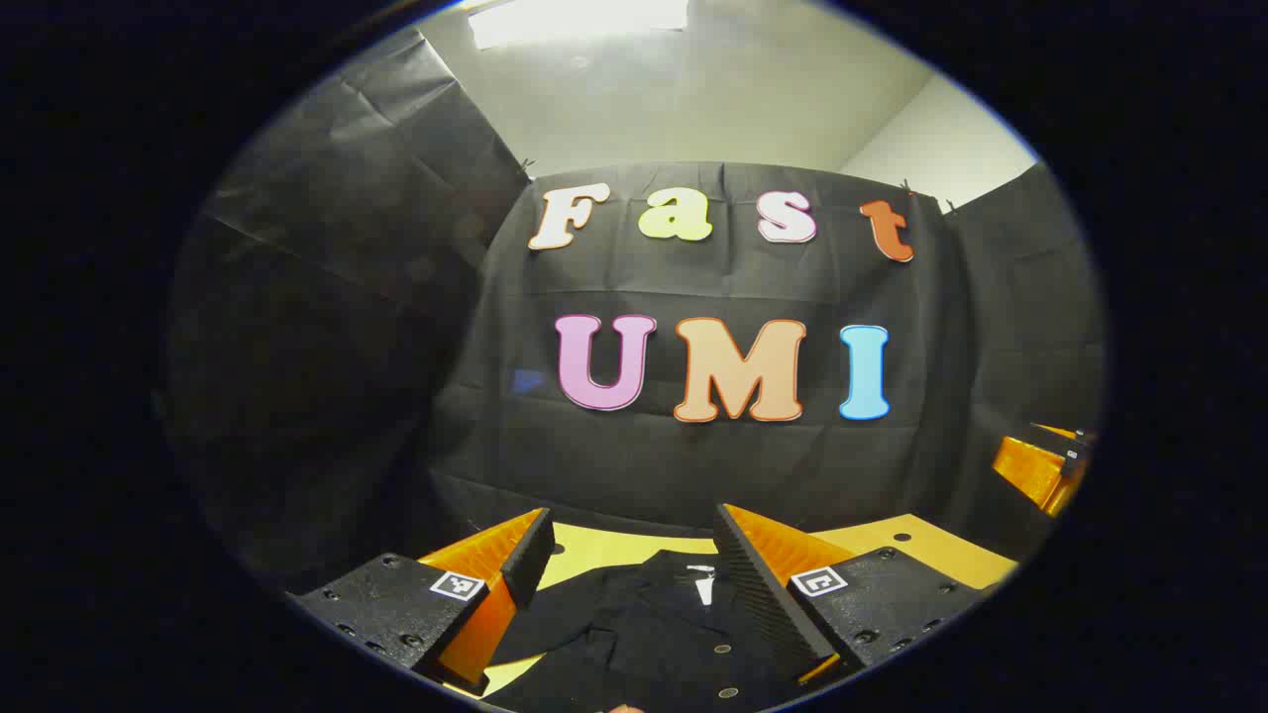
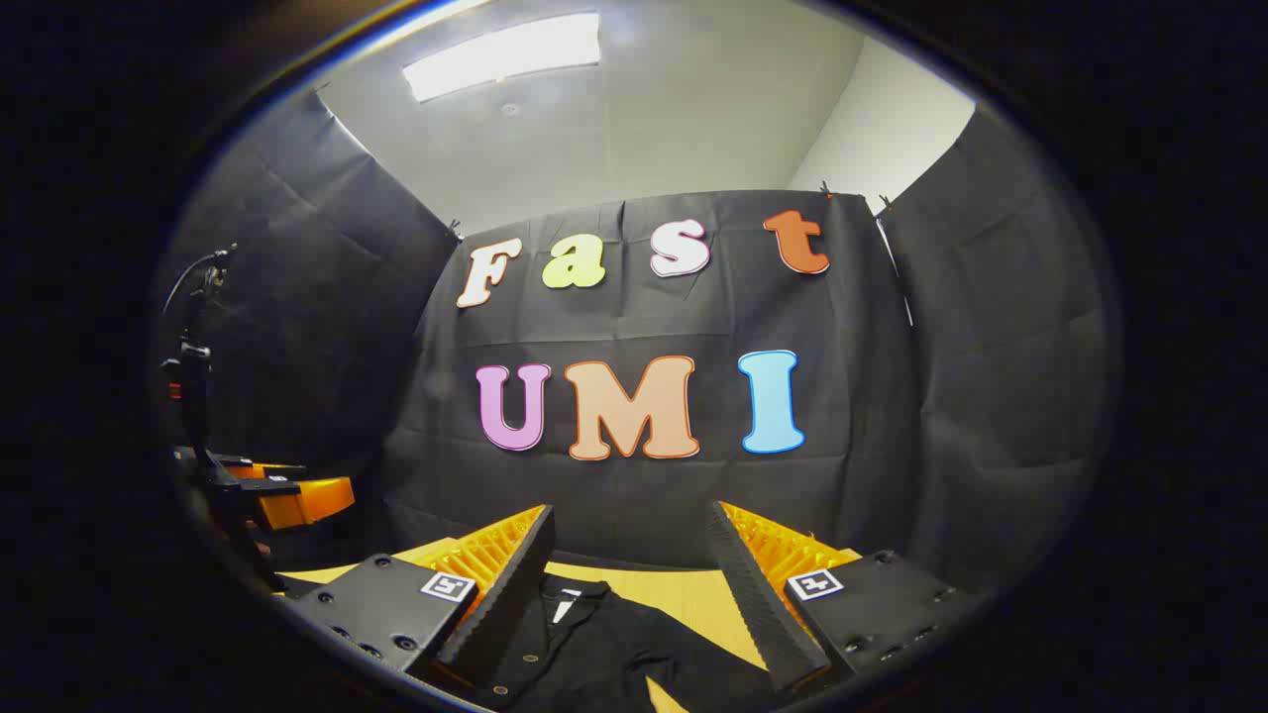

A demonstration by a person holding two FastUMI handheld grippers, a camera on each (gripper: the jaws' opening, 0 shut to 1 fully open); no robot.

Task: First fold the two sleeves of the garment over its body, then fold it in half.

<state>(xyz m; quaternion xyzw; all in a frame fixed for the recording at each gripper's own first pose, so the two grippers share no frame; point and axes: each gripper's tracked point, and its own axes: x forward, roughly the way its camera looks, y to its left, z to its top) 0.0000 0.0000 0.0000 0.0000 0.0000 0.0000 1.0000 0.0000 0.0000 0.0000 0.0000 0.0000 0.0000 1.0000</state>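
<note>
In the left gripper view I had the left gripper [image 1: 629, 584] spread wide and holding nothing, the dark garment [image 1: 654, 634] flat on the yellow table [image 1: 931, 545] at six o'clock. In the right gripper view the right gripper [image 2: 634, 594] gaped empty too; the garment lay at six o'clock, the left gripper at nine.

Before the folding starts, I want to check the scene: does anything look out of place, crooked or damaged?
Nothing stands out. The dark shirt lies on the yellow table, collar toward the booth wall, sleeves not yet folded. Both claws, left and right, are open above it.
</note>
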